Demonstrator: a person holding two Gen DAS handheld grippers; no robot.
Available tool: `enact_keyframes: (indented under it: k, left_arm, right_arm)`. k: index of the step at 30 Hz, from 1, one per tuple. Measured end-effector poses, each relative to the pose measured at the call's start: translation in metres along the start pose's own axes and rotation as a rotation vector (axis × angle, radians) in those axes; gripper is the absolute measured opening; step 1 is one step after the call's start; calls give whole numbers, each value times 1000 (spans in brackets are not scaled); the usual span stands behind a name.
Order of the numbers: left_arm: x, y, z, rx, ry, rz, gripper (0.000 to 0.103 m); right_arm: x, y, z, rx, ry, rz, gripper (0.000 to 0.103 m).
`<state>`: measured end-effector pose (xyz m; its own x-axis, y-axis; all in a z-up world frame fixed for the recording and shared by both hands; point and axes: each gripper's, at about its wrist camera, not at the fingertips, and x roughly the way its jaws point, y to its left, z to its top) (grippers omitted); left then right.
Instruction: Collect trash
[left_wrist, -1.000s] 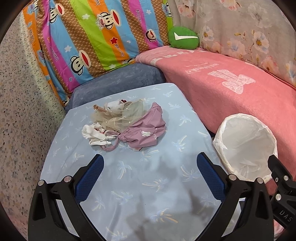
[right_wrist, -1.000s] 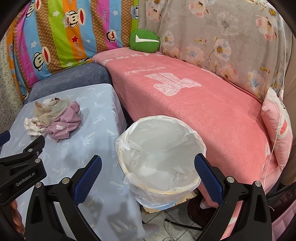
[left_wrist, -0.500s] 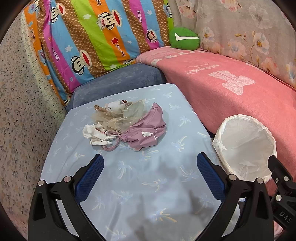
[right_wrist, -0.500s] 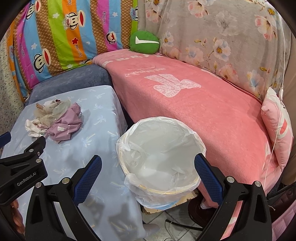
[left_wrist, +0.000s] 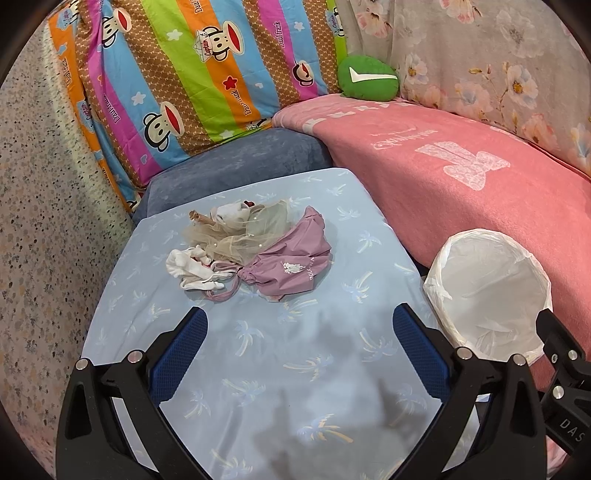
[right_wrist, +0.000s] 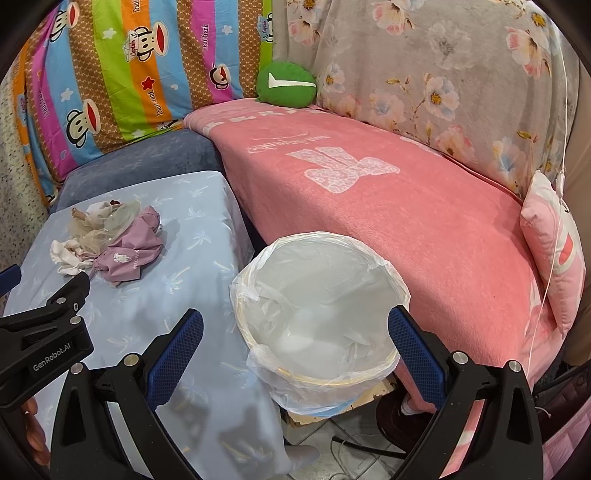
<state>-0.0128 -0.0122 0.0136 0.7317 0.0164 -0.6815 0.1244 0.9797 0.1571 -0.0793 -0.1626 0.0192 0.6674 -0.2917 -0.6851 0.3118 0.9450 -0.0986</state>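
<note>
Both the left gripper (left_wrist: 297, 345) and right gripper (right_wrist: 295, 345) hold their jaws wide apart, empty; the cloth heap (left_wrist: 251, 249) lies mid-bench (left_wrist: 258, 350), the lined bin (right_wrist: 317, 314) just beside; the left should probably descend squarely over one piece and pinch deep.

"GenRobot.AI" marks the left gripper (right_wrist: 48, 354); "Captain" on the striped cover (left_wrist: 207, 74).

Right tongs (right_wrist: 295, 334) spread wide above lined bin (right_wrist: 317, 314).
</note>
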Motion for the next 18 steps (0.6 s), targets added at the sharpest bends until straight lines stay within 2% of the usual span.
enact_keyframes:
  k: [18]
  left_arm:
    - [-4, 1, 2, 1, -5, 2, 96]
  right_arm:
    - [0, -1, 0, 2, -1, 0, 97]
